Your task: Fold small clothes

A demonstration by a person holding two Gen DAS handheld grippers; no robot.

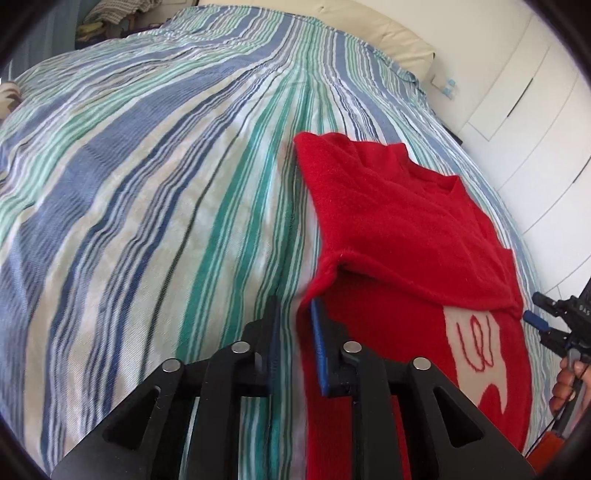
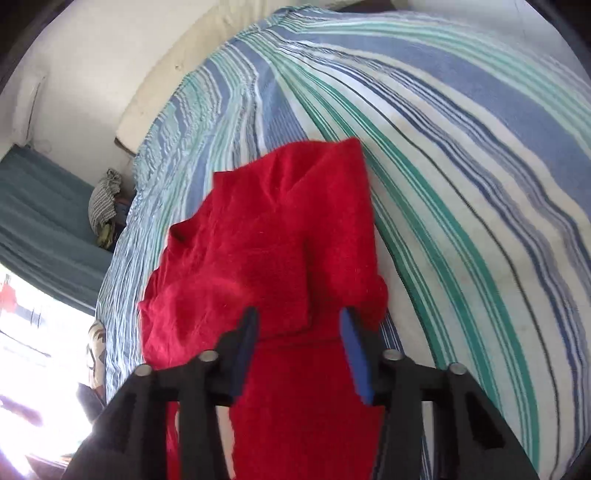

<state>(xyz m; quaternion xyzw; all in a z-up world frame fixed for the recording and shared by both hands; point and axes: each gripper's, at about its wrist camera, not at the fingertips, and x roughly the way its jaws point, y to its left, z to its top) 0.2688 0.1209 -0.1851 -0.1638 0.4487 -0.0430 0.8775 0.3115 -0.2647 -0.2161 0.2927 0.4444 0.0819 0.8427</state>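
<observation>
Red knit sweater (image 1: 399,229) lies on the striped bedspread (image 1: 147,206), at 3 o'clock of centre in the left wrist view. Its upper part is folded down over the body; a pale panel with red line-work (image 1: 476,354) shows below the folded edge at 4 o'clock. Left gripper (image 1: 295,314) sits at the sweater's left edge near 6 o'clock, jaws narrowly parted. One blue pad (image 1: 318,347) lies against the red fabric; the other finger is over bare bedspread. Whether any cloth is pinched between them, cannot tell.

Right gripper (image 2: 299,321) in its own view: jaws wide apart, blue pads (image 2: 355,354) on either side of the sweater (image 2: 269,236), nothing clamped. Same gripper appears in the left wrist view at 4 o'clock, just off the sweater's far edge (image 1: 554,325), with the holder's hand (image 1: 567,384) below it. Cream pillow (image 1: 388,33) at 1 o'clock. White cupboard doors (image 1: 535,122) at 2 o'clock.
</observation>
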